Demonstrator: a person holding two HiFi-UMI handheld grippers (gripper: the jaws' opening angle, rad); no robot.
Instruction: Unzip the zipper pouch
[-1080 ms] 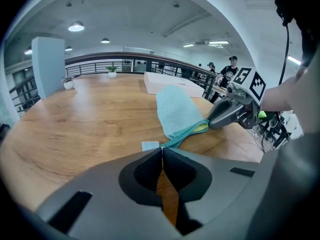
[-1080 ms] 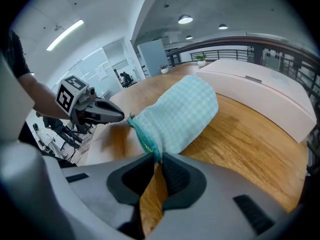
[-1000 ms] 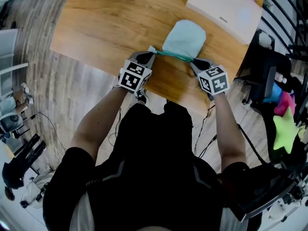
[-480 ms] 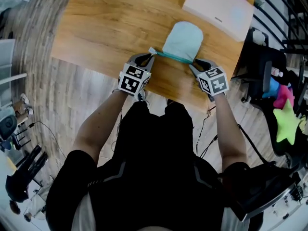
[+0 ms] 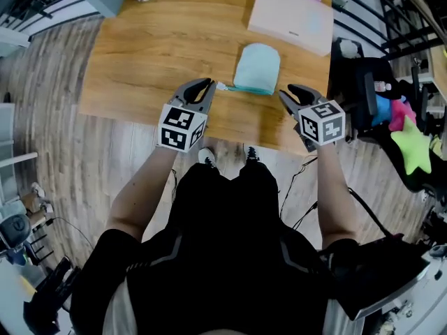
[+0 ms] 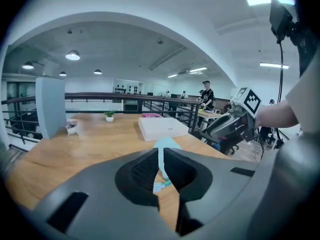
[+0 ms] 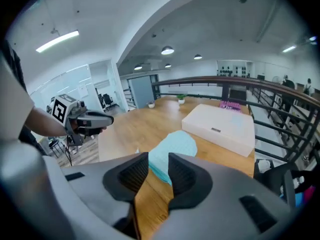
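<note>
The pale teal fabric zipper pouch (image 5: 257, 67) lies near the wooden table's (image 5: 140, 61) front edge, its zipper spanning between the closed, empty left gripper (image 5: 210, 86) and the empty right gripper (image 5: 288, 93), whose jaws have just been opening.

Bright, even light from ceiling lamps (image 6: 72, 55); fisheye bending at the edges of all 3 views; gripper views' corners vignetted black.

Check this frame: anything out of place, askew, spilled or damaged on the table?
Nothing stands out. The light teal fabric zipper pouch lies flat on the wooden table, its small white tab pointing left; the flat white box sits beyond it, apart. No spill or damage shows.
</note>
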